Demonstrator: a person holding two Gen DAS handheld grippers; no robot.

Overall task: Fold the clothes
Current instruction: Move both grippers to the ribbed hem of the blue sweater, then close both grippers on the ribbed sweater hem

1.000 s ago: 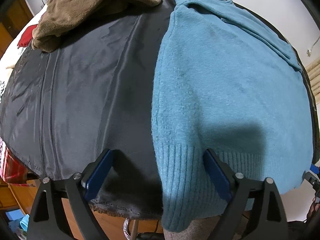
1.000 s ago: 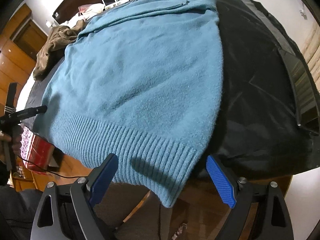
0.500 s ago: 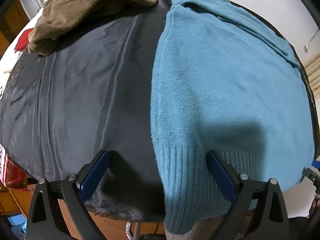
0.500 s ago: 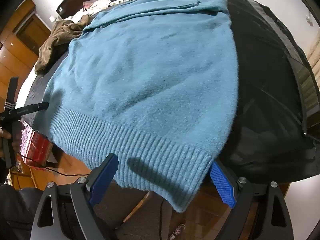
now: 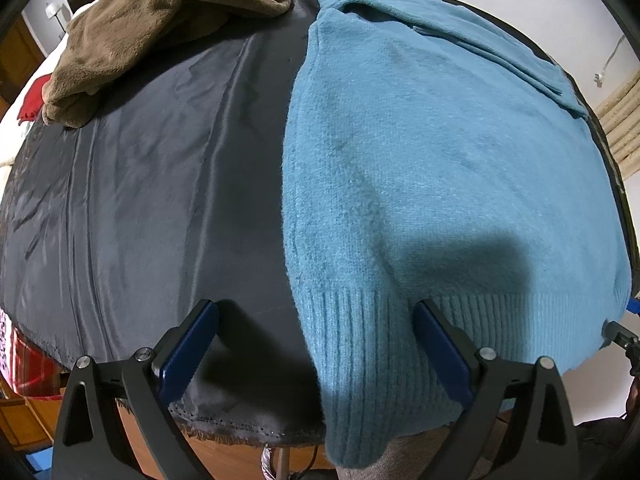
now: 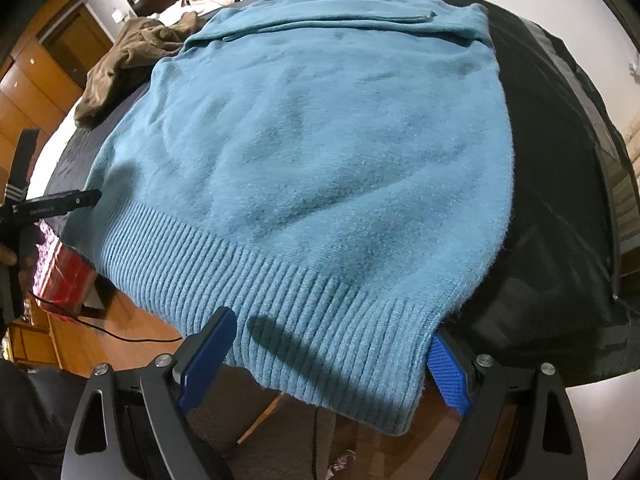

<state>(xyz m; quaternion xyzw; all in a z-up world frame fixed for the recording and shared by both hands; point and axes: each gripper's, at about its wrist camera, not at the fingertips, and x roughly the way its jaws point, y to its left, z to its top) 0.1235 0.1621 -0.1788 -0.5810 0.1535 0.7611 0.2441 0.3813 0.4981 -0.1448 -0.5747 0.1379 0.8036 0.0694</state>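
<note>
teal sweater [image 5: 420, 168] on black cloth [image 5: 160, 184], brown garment [image 5: 160, 20] behind

Small pale print on the side of the left gripper [image 6: 60, 205], seen at the left edge of the right wrist view; too blurred to read. No other text, labels, brands or numbers legible anywhere.

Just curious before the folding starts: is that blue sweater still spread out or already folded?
Mostly spread: the blue sweater lies flat, its ribbed hem overhanging the edge; only a sleeve is folded across the top.
</note>
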